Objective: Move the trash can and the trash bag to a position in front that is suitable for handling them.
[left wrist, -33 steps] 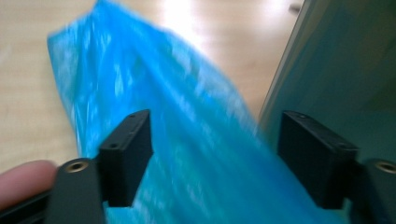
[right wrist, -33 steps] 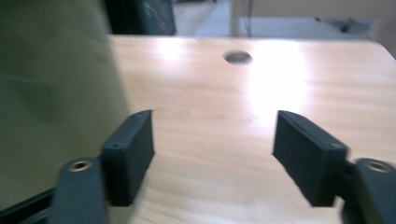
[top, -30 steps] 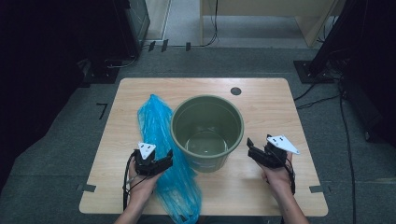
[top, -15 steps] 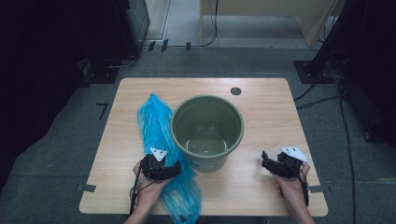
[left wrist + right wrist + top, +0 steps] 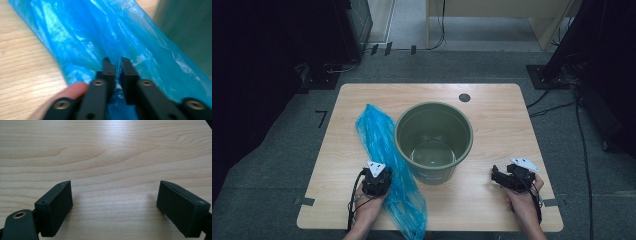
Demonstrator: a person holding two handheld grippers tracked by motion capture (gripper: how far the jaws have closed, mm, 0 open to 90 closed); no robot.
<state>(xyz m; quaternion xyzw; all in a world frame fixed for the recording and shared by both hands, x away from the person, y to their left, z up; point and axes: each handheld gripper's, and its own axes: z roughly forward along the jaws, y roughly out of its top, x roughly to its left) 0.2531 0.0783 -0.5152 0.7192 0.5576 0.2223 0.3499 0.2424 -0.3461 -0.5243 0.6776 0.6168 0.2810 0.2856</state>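
A crumpled blue plastic bag (image 5: 379,135) lies on the wooden table (image 5: 492,120), stretched from the far left of the green bucket (image 5: 437,172) to the near edge. My left gripper (image 5: 386,175) sits on the bag's near half, beside the bucket. Its jaws have just been closing, and in the left gripper view my left gripper (image 5: 118,62) pinches a fold of the bag (image 5: 82,37). To the bucket's right, near the front edge, my right gripper (image 5: 498,177) stands open. The right gripper (image 5: 115,200) has opened slightly wider, with bare wood between its jaws.
The bucket stands upright mid-table and looks empty inside. A round cable hole (image 5: 464,97) sits near the far edge. Dark equipment, stands and cables ring the table on the grey floor.
The left jaws went from wide open to shut on the bag. The right hand dropped and drew back toward the near right corner of the table.
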